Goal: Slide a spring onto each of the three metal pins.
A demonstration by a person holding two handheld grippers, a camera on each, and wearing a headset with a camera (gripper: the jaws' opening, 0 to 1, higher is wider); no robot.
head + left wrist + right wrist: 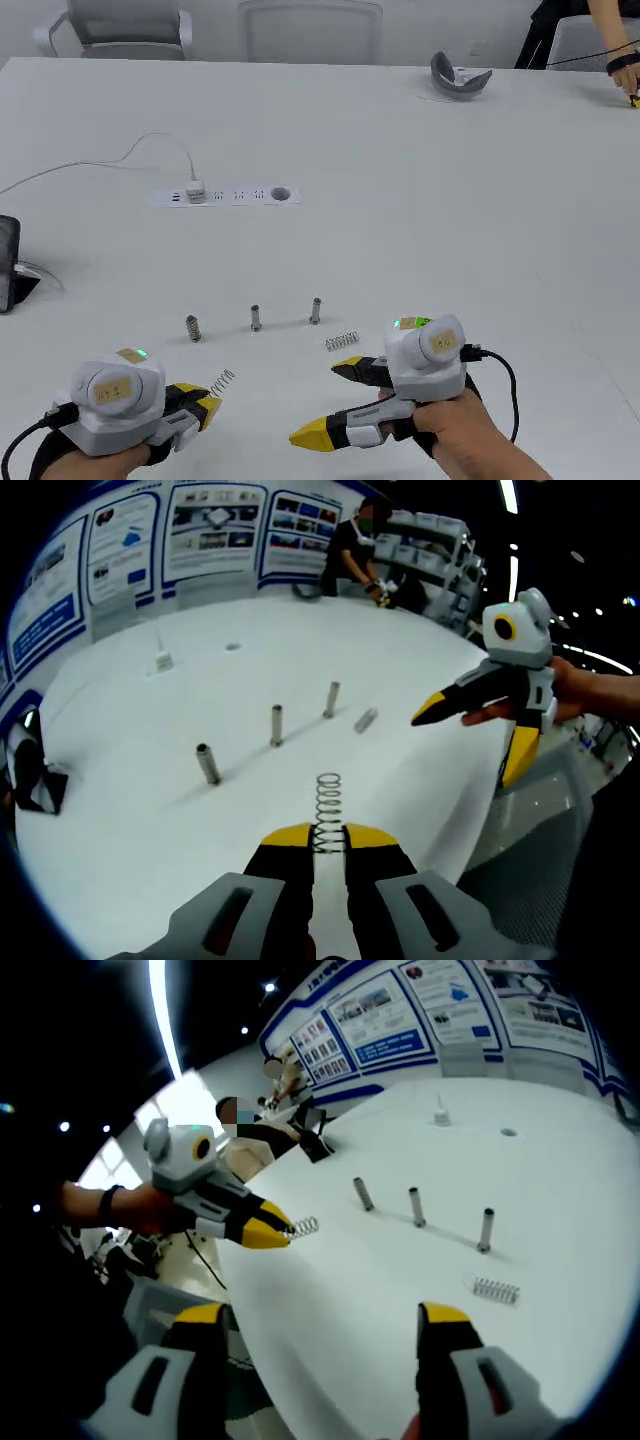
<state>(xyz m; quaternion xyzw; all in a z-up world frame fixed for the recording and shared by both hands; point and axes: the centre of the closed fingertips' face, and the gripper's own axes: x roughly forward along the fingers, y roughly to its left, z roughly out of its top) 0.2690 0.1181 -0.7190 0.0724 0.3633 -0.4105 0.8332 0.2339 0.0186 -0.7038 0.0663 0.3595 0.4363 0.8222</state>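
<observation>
White and matte, the tabletop (420, 230) lies smooth under everything. At its far left edge sits a dark object (8, 262), too cropped to identify. The left gripper (208, 398), a rounded grey plastic body with yellow-and-black tips, has its jaws pinched together on one end of a thin wire spring (222, 381). The spring juts forward above the table, just short of the pins. A tan sticker (112, 392) on the gripper's back carries writing too small to read.

Ahead stand 3 short metal pins in a row, upright and spaced apart. The left pin (193, 328) looks thicker and ribbed, as with a coil around it. The middle pin (256, 318) and right pin (316, 311) are smooth, bare cylinders. Just beside the right pin a second spring (342, 341) lies flat on the table, apart from it.

The right gripper (325, 400), of the same grey plastic with a like sticker, holds its jaws wide apart over the table. Farther back, a flat white power strip (225, 195) carries a white plug (195, 189) with a trailing cable (100, 165). Wall posters (215, 525) in the gripper views bear print too small to read.
</observation>
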